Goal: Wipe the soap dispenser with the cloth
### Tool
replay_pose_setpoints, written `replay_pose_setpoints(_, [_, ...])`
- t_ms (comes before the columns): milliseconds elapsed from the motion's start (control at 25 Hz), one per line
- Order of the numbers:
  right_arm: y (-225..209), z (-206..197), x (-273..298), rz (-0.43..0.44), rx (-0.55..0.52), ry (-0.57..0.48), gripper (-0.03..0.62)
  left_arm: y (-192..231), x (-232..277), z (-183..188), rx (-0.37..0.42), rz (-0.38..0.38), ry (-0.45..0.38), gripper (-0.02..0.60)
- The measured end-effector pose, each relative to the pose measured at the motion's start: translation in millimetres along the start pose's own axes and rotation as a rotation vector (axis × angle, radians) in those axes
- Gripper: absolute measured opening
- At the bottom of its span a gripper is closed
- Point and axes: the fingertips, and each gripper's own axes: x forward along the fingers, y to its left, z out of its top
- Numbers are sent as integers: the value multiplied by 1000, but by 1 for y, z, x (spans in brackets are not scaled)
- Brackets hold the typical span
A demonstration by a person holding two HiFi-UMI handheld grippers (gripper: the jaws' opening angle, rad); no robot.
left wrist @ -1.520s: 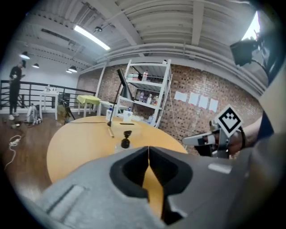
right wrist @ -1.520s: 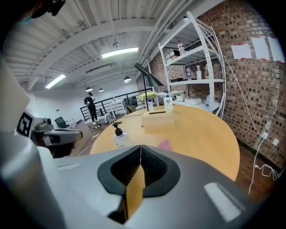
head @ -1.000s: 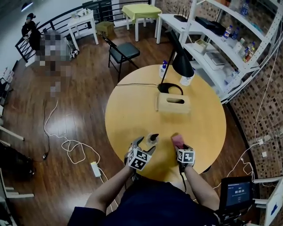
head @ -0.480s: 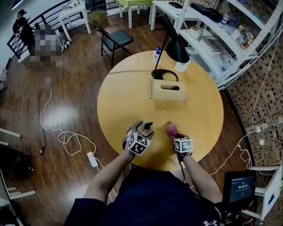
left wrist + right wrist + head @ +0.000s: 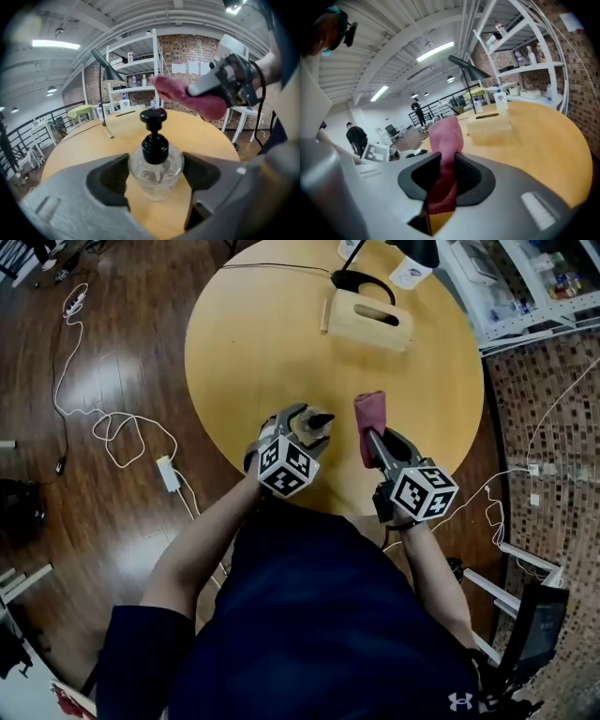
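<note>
A clear soap dispenser [image 5: 322, 420] with a black pump stands on the round wooden table [image 5: 253, 343] near its front edge. My left gripper [image 5: 309, 427] is shut on its glass body [image 5: 154, 164]; its jaws have just been opening a little, and both pads still touch the glass. A pink cloth [image 5: 368, 413] sticks up out of my right gripper [image 5: 373, 439], just right of the dispenser and lifted off the table. Those jaws have just been closing, and the cloth [image 5: 446, 140] is pinched between them. The left gripper view shows the cloth [image 5: 187, 96] hanging above and behind the pump.
A wooden tissue box [image 5: 370, 322] lies at the far side of the table, with a black lamp base [image 5: 354, 282] and a white bottle [image 5: 410, 276] behind it. A white cable and power strip [image 5: 169, 474] lie on the floor at the left.
My right gripper has closed on the pink cloth and lifted it off the table, now beside the pump. The left gripper has shifted slightly around the dispenser. The head view has tilted down.
</note>
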Motion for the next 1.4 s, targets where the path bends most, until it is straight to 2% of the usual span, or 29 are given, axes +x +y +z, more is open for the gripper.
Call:
replay_pose_setpoints(240, [98,16,27,177,-262,115,89,-10,0,-2,-22,25,-22,353])
replay_pose_setpoints(320, [110,11,40,180,-333,145,89,-11,0,0,-27,27,-14,353])
replay_pose_setpoints(400, [103,5,48,138,-363,170,91,-12,1,0,-33,31,-5,353])
replay_pose_setpoints(600, [54,1,45,-3,-314,207,91,-12,0,-2,-48,47,-9,353])
replay_pose_setpoints(680, [43,4,42,-35,-293,206,91,-12,-1,-2,-51,46,-11,353])
replay_pose_setpoints(760, [49,6,42,-25,-311,201,91,-11,0,-2,-52,44,-12,353])
replay_pose_setpoints(920, [91,-13,50,62,-428,232,91,-10,0,-3,-58,47,-9,353])
replay_pose_setpoints(1000, [100,-20,53,83,-450,239,92,-10,0,-3,-57,48,-7,353])
replay_pose_setpoints(1120, [82,-12,51,49,-390,219,92,-10,1,-3,-54,44,1,353])
replay_pose_setpoints(1280, [39,1,47,-52,-318,213,92,-10,2,-2,-54,43,5,353])
replay_pose_setpoints(1400, [44,2,45,-42,-308,211,92,-10,1,-2,-53,45,7,353])
